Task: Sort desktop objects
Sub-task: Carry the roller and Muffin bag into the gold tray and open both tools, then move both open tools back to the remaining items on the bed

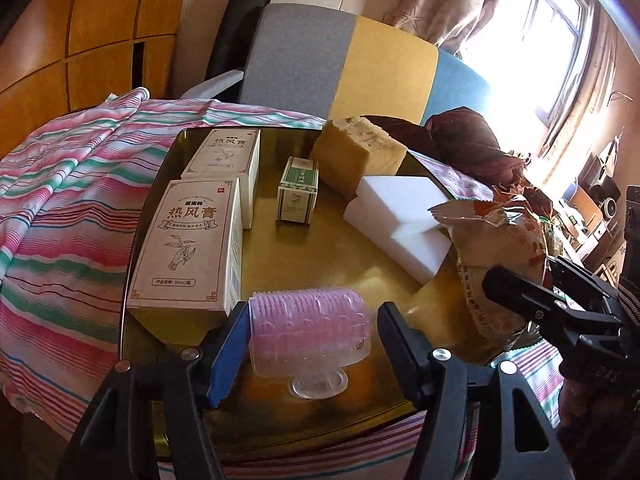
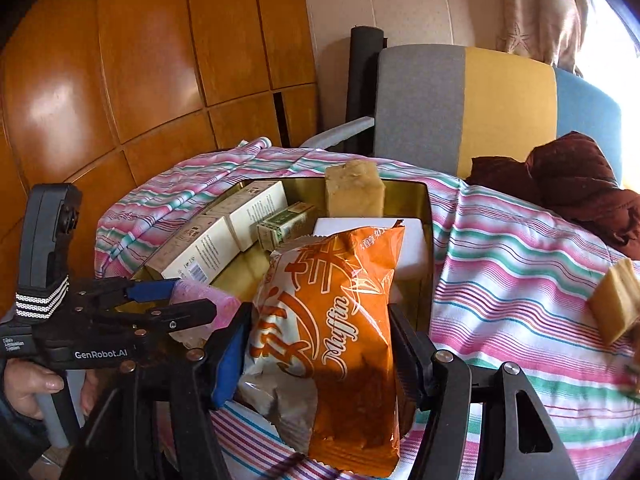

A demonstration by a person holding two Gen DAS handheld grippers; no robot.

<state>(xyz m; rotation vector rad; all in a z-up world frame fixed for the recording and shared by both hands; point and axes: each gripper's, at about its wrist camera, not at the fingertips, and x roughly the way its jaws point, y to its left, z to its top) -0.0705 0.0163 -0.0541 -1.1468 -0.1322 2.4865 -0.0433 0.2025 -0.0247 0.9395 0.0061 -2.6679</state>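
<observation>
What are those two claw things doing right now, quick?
Left gripper: open around the pink hair roller, not gripping.
Right gripper: shut on the orange muffin packet.

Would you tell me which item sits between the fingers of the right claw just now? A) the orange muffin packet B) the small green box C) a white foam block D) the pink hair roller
A: in the right wrist view the orange muffin packet fills the gap of the right claw, whose fingers press both its sides.

Striped cloth (image 2: 500, 280) covers the bed; on it lie a gold tray (image 1: 280, 248) and a yellow block (image 2: 616, 304)
</observation>
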